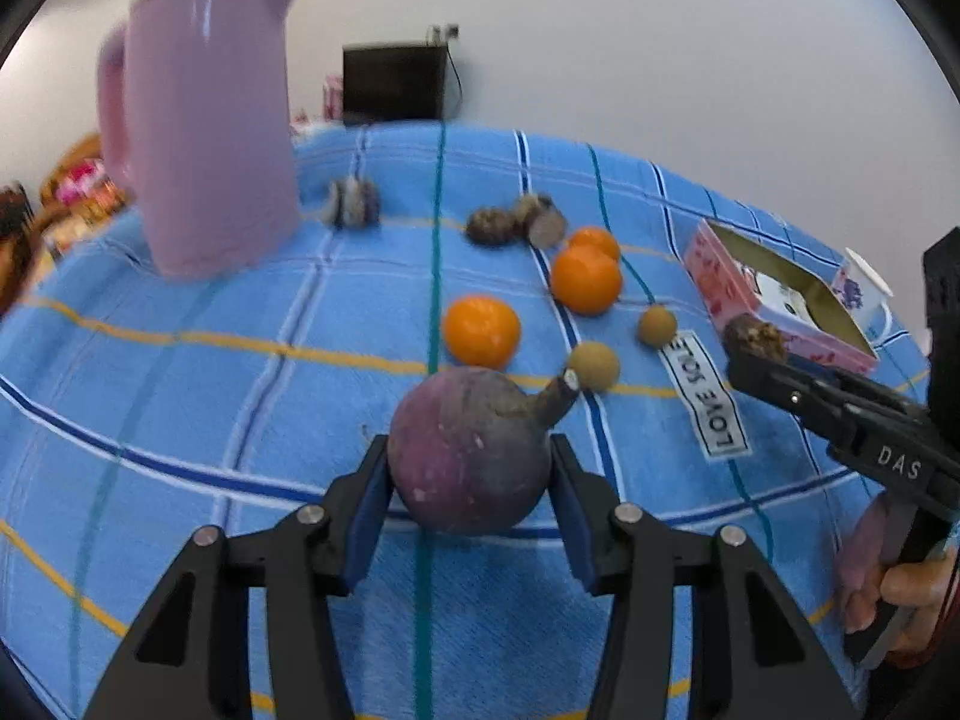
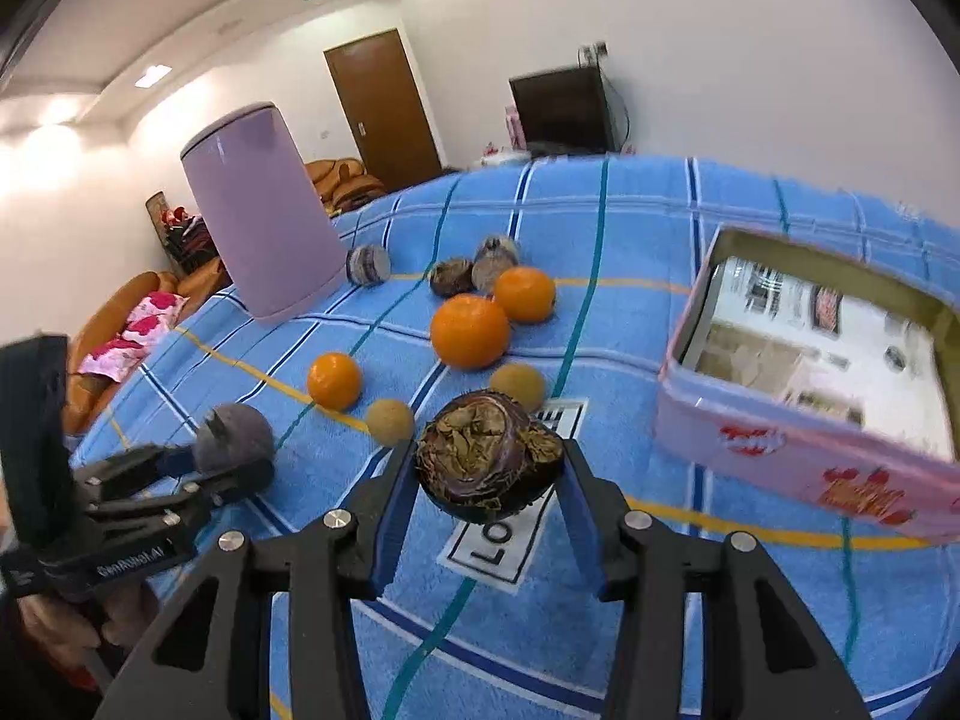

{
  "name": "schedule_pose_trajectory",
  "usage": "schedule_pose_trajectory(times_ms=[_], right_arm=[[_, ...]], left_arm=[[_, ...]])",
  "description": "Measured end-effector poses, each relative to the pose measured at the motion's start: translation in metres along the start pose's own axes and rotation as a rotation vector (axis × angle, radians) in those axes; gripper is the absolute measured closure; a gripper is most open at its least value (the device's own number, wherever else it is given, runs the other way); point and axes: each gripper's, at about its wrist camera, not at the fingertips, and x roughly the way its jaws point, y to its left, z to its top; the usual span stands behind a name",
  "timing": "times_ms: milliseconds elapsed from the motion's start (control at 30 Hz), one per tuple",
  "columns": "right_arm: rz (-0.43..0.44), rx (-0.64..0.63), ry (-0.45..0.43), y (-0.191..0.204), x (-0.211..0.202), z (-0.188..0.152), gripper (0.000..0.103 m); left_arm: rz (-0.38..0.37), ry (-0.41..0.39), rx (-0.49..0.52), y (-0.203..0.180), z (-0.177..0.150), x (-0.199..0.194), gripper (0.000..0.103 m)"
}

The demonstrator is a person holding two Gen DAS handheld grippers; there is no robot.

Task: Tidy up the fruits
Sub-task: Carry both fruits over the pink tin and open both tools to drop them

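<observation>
My left gripper (image 1: 471, 480) is shut on a round purple fruit (image 1: 462, 432) with a short stem, low over the blue checked cloth (image 1: 180, 420). The same pair shows at the left of the right wrist view, left gripper (image 2: 222, 468) on purple fruit (image 2: 237, 432). My right gripper (image 2: 489, 474) is shut on a dark fruit with a dried brown top (image 2: 486, 450), lifted above the cloth beside the open pink tin (image 2: 780, 450). In the left wrist view the right gripper (image 1: 750, 354) holds that fruit (image 1: 756, 336) against the tin's near wall (image 1: 720, 282).
Three oranges (image 1: 480, 330) (image 1: 585, 279) (image 1: 594, 240) and two small tan fruits (image 1: 594, 365) (image 1: 657, 325) lie mid-cloth. Dark fruit pieces (image 1: 516, 222) (image 1: 354, 204) sit farther back. A tall pink jug (image 1: 204, 120) stands back left, a white cup (image 1: 864, 288) behind the tin.
</observation>
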Motion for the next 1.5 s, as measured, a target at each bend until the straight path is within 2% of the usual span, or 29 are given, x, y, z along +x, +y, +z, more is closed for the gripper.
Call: schedule_pose_trajectory(times_ms=[100, 233, 433, 533, 600, 733, 900, 967, 1300, 1500], right_arm=[[-0.033, -0.029, -0.071, 0.000, -0.012, 0.005, 0.055], [-0.090, -0.038, -0.137, -0.014, -0.028, 0.015, 0.055], [-0.255, 0.028, -0.181, -0.080, -0.059, 0.017, 0.055], [-0.349, 0.055, -0.190, -0.111, -0.071, 0.014, 0.055], [-0.373, 0.103, -0.191, -0.132, -0.077, 0.012, 0.055], [-0.389, 0.172, -0.173, -0.158, -0.078, 0.010, 0.055], [-0.436, 0.146, -0.146, -0.157, -0.072, 0.009, 0.055], [-0.430, 0.155, -0.137, -0.160, -0.073, 0.008, 0.055], [-0.414, 0.171, -0.098, -0.169, -0.063, 0.007, 0.055], [-0.418, 0.165, -0.089, -0.168, -0.061, 0.008, 0.054]], left_arm=[[-0.009, -0.052, 0.021, -0.008, 0.011, -0.013, 0.051], [-0.022, -0.107, 0.096, -0.036, 0.028, -0.021, 0.051], [-0.100, -0.171, 0.182, -0.085, 0.049, -0.017, 0.051], [-0.159, -0.173, 0.197, -0.112, 0.061, -0.006, 0.051], [-0.184, -0.174, 0.210, -0.132, 0.069, 0.003, 0.051], [-0.204, -0.178, 0.261, -0.176, 0.075, 0.022, 0.051], [-0.221, -0.130, 0.291, -0.216, 0.080, 0.054, 0.051], [-0.225, -0.102, 0.296, -0.228, 0.079, 0.067, 0.051], [-0.193, -0.020, 0.309, -0.244, 0.076, 0.098, 0.051], [-0.193, 0.001, 0.291, -0.242, 0.077, 0.104, 0.051]])
